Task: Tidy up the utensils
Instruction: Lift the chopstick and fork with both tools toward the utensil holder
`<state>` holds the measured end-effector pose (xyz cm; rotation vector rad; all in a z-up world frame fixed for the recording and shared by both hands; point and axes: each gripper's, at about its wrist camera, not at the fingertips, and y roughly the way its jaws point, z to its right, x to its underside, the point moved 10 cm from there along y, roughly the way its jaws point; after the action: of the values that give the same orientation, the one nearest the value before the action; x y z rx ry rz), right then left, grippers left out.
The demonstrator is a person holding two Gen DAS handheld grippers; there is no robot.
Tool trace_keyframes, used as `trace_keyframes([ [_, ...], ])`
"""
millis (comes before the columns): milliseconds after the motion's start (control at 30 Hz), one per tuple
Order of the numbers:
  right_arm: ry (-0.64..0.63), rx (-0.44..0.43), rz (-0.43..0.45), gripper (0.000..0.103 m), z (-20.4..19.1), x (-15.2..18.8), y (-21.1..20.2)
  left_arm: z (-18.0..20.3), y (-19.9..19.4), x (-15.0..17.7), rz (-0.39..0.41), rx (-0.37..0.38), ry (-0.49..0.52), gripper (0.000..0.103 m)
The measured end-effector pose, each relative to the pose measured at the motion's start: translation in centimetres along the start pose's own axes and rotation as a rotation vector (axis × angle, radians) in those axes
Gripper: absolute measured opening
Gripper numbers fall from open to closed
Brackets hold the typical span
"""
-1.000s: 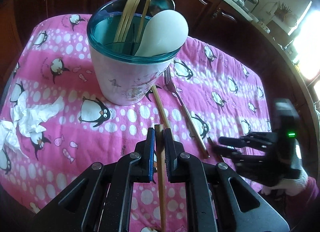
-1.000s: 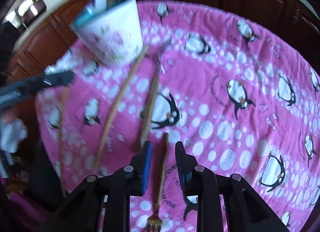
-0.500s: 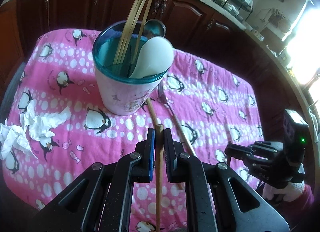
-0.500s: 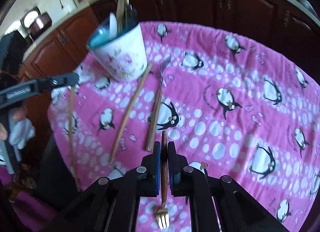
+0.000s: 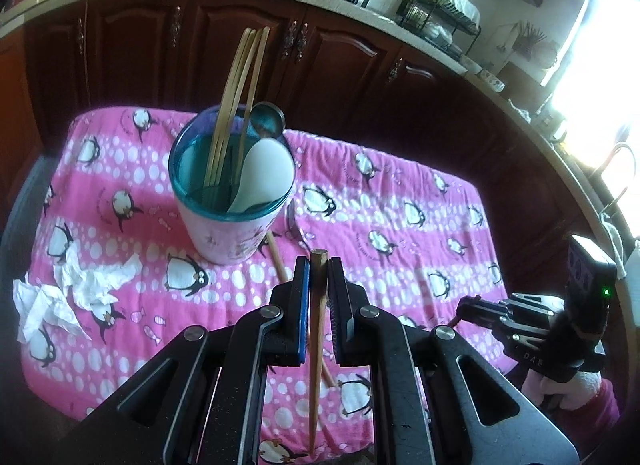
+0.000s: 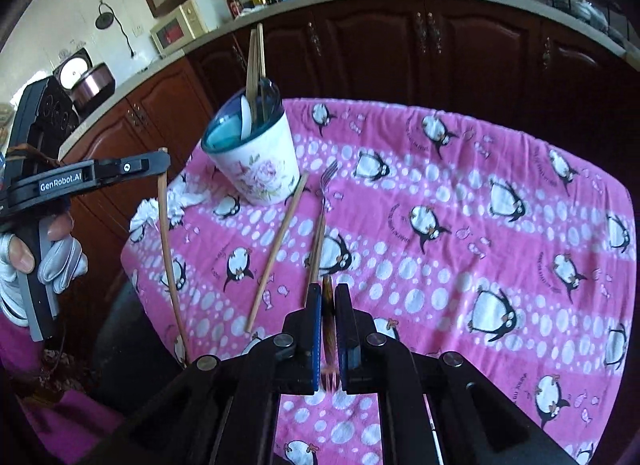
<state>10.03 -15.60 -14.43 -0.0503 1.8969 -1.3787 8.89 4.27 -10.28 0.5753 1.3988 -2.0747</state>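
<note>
Both of our claws have lifted since a second ago, and the table sits further below us.

From the left wrist, our left claw (image 5: 318, 285) is clamped on a wooden chopstick (image 5: 317, 345), whose thick end pokes out just past the fingertips. Ahead stands the cup (image 5: 224, 233), holding chopsticks (image 5: 236, 105) and a white spoon (image 5: 264, 173). Crumpled tissue (image 5: 72, 293) lies to the left. Our right claw (image 5: 466, 307) appears far right; letters on its body are too small to read.

From the right wrist, our right claw (image 6: 328, 305), its jaws having just closed, pinches a small fork (image 6: 329, 345), tines toward the camera. Only here do we read "GenRobot.AI" on the left claw's finger, and see a loose chopstick (image 6: 276, 249) and a larger fork (image 6: 322, 221) on the penguin cloth (image 6: 480, 225) ahead.
</note>
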Motion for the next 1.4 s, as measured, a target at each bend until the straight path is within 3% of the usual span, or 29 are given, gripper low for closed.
trace_keyframes([
  [233,0.019,-0.011,0.088,0.006,0.1,-2.9,-1.9,0.7,-1.7,-2.1,0.046,0.003,0.007,0.008],
  [600,-0.01,-0.035,0.154,0.006,-1.7,-7.5,-2.6,-0.2,-4.0,-5.0,0.108,-0.007,-0.008,0.007],
  [1400,-0.09,-0.048,0.176,0.006,-4.8,-11.7,-2.1,-2.3,-8.0,-7.6,0.19,-0.05,-0.018,0.007],
])
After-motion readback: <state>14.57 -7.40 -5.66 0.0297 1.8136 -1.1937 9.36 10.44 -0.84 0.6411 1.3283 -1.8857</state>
